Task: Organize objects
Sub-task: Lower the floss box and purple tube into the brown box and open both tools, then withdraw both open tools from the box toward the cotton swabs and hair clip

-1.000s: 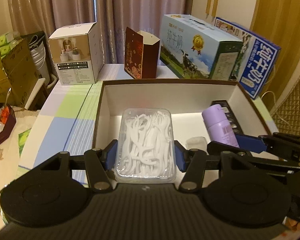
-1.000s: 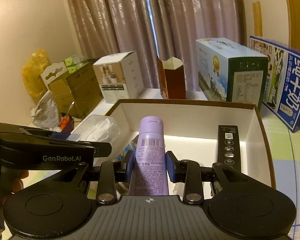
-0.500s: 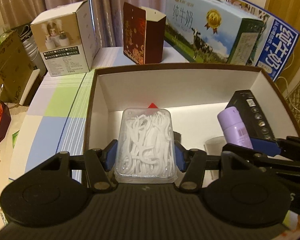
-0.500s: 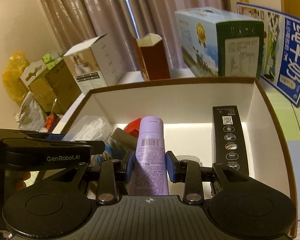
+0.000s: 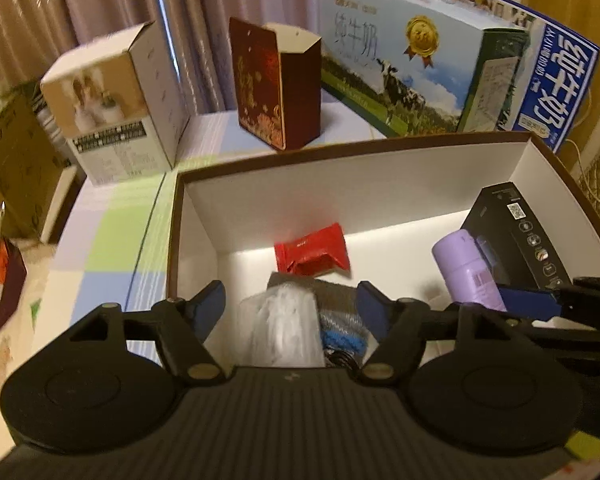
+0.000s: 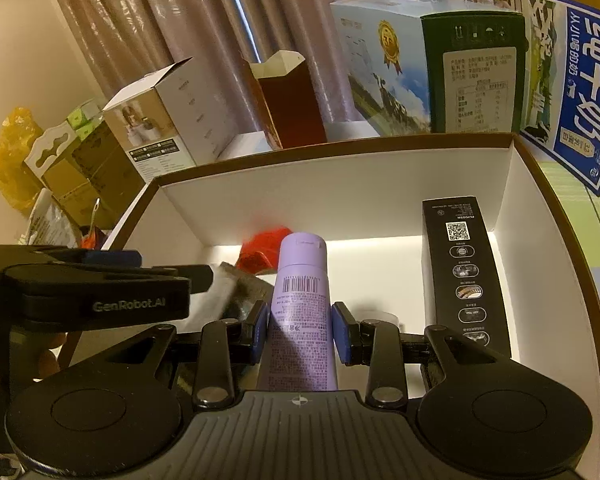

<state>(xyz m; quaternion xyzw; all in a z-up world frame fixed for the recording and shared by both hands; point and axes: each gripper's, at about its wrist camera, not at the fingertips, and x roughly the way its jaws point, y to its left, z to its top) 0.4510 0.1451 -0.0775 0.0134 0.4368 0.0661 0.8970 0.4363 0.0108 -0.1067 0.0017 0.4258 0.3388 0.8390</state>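
1. Left gripper point(image 5: 291, 304) wide open; floss container point(image 5: 284, 326) lies between its fingers, inside box point(image 5: 340, 184).
2. Right gripper point(image 6: 300, 330) clamps purple bottle point(image 6: 300, 304); black carton point(image 6: 462, 276) at 2 o'clock.
3. Risk: bottle could roll when freed.

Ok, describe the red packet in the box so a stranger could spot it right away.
Find the big white-lined box with the brown rim. Near its back wall, left of the purple bottle, lies the red packet, the only red thing inside, small, crinkly and foil-like.
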